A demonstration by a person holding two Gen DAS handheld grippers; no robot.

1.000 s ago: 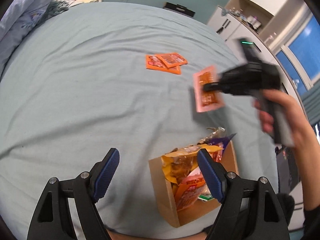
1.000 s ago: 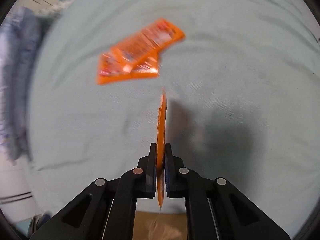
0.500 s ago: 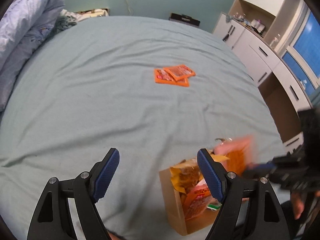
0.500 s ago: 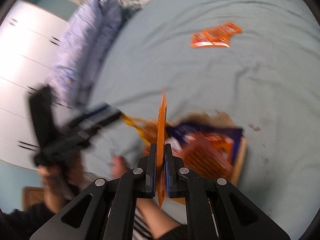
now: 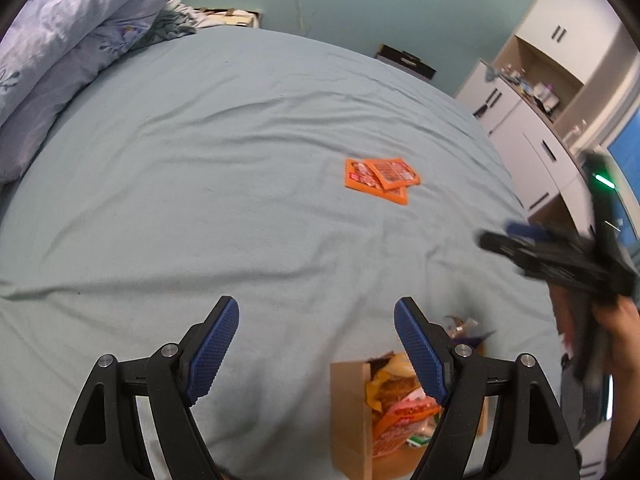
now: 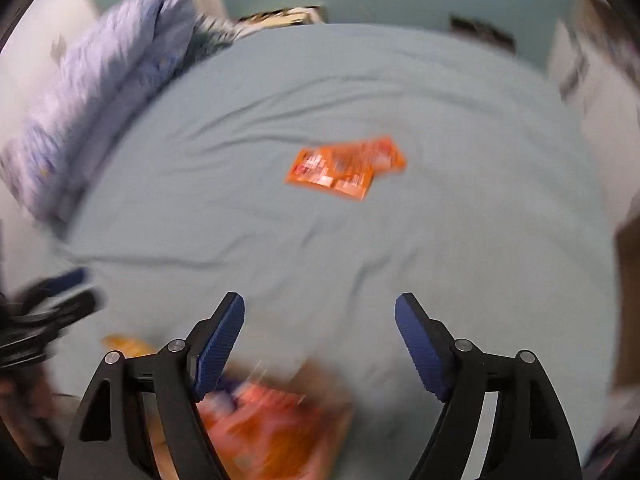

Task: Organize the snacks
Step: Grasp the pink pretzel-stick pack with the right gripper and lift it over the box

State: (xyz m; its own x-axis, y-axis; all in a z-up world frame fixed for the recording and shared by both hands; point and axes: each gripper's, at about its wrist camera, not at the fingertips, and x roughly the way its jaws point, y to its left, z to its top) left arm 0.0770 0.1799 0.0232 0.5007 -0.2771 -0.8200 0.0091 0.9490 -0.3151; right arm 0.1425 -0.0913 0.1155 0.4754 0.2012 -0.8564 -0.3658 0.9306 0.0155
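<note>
Two overlapping orange snack packets (image 5: 382,178) lie flat on the light blue bedsheet, mid-bed; they also show blurred in the right wrist view (image 6: 346,168). A brown paper bag (image 5: 352,412) full of snack packs stands at the near edge, by my left gripper's right finger; it is blurred in the right wrist view (image 6: 276,420). My left gripper (image 5: 316,356) is open and empty above the sheet. My right gripper (image 6: 320,344) is open and empty; it shows in the left wrist view (image 5: 516,240) at the right, above the bag.
A folded lilac duvet (image 5: 68,52) lies at the bed's far left. White cabinets (image 5: 532,92) and a window stand beyond the right edge. A dark box (image 5: 406,62) sits past the far edge.
My right gripper carried its orange packet to the bag, let it go there and opened. It has swung back up and faces the packets on the bed. The left gripper stayed open.
</note>
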